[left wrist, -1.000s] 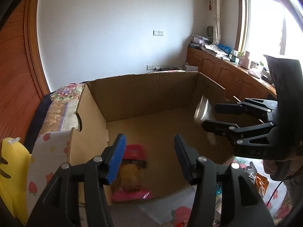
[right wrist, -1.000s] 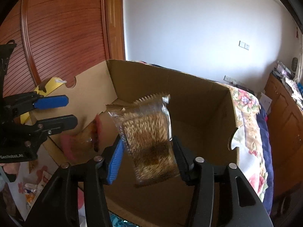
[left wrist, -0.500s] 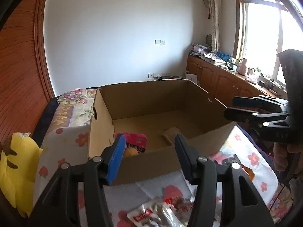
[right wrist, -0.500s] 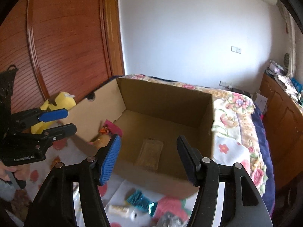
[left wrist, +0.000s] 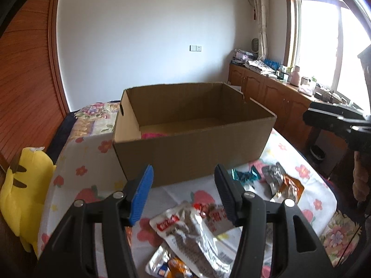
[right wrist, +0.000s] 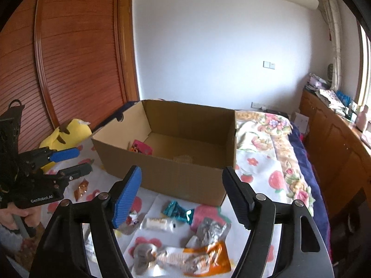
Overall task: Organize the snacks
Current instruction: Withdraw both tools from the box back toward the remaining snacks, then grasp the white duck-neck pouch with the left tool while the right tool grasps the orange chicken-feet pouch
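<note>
In the left wrist view we held our left gripper [left wrist: 184,193] just in front of the cardboard box [left wrist: 192,148], its jaws apart with nothing between them. The box sat open on a flowered bed sheet [left wrist: 85,159]. Inside, against the box's left wall, a pink packet [left wrist: 153,135] showed above the near wall. In front of the box, under our jaws, lay a white-and-red snack pouch [left wrist: 187,234]; to the box's near right lay a teal wrapper [left wrist: 245,176], a silver packet [left wrist: 273,176] and an orange packet [left wrist: 289,185]. Left of the box a yellow plush toy [left wrist: 20,185] lay at the sheet's edge. Part of our right gripper [left wrist: 334,115] showed right of the box; from here we could not tell how its jaws stood.

In the right wrist view our right gripper [right wrist: 182,197] hung before the same box [right wrist: 162,176], jaws wide and empty; they had just been opening. The pink packet [right wrist: 141,149] leaned in the box's left part, and a pale biscuit packet [right wrist: 184,158] lay on its floor near the front wall. Before the box lay the teal wrapper [right wrist: 177,210], a white bar [right wrist: 157,223], the silver packet [right wrist: 211,229] and an orange-and-white pouch [right wrist: 197,259]. Left of the box we saw the left gripper [right wrist: 69,162], jaws parted and empty, held by a hand [right wrist: 14,217].
</note>
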Demonstrator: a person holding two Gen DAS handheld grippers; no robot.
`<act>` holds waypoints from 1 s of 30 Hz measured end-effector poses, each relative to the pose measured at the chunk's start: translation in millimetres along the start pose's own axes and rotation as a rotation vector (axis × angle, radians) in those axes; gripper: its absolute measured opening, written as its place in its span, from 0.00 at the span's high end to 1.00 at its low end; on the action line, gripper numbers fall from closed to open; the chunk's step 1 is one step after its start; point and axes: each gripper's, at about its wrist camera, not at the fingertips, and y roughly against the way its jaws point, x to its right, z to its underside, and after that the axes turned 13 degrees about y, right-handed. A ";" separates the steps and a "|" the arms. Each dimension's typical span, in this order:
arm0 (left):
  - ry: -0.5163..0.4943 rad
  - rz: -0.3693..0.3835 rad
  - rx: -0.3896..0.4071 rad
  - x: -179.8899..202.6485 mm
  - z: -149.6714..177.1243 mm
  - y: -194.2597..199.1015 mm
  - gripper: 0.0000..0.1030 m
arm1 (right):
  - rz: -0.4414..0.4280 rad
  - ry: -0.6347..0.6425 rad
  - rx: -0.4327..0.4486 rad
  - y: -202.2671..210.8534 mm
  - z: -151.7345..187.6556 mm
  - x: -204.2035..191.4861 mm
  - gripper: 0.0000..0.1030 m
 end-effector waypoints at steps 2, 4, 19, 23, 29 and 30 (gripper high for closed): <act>0.002 -0.002 -0.008 0.7 7.8 1.4 0.45 | 0.010 0.005 0.000 3.9 4.0 -4.4 0.28; 0.007 -0.001 -0.014 1.1 12.7 2.7 0.45 | 0.008 0.003 0.000 7.1 7.6 -7.3 0.27; 0.071 0.001 -0.086 -5.1 55.2 -4.4 0.39 | -0.012 -0.029 -0.026 9.2 39.6 -20.4 0.25; 0.108 -0.005 -0.117 -6.1 64.8 -12.6 0.39 | -0.013 -0.043 -0.049 2.9 54.9 -21.0 0.25; 0.106 -0.024 -0.153 -3.9 78.2 -22.5 0.39 | -0.018 -0.078 -0.077 -6.0 74.8 -19.4 0.25; 0.106 -0.026 -0.158 -3.1 80.0 -23.8 0.39 | -0.016 -0.080 -0.085 -8.5 78.8 -19.7 0.25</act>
